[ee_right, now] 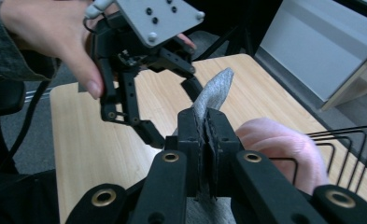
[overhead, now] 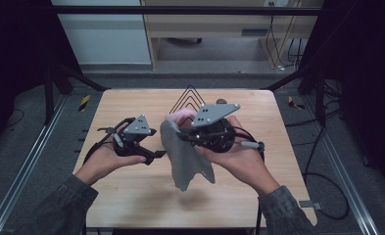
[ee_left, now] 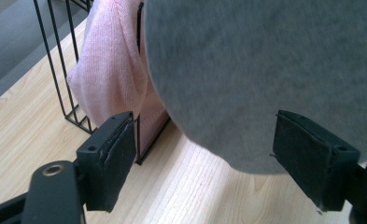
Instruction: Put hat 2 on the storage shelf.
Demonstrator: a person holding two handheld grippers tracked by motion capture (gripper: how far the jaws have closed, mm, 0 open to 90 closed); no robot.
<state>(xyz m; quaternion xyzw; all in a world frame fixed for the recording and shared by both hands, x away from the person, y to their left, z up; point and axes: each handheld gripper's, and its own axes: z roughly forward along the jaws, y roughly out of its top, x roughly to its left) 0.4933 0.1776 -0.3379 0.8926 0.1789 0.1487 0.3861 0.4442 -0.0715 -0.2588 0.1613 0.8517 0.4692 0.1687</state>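
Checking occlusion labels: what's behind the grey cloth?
Behind the grey cloth, held by the right gripper, a pink cloth hangs on a black wire rack. The rest of the rack and pink cloth is covered. The left gripper is open beside it.

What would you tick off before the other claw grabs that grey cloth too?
1. Right gripper clamped on the grey cloth: ok.
2. Left gripper jaws apart, nothing pinched: ok.
3. Cloth edge between the left jaws: not ok, it hangs just beyond them.
4. Cloth lifted off the table: ok.
5. Pink cloth draped on the wire rack: ok.
6. Grey cloth free of the rack: cannot tell.
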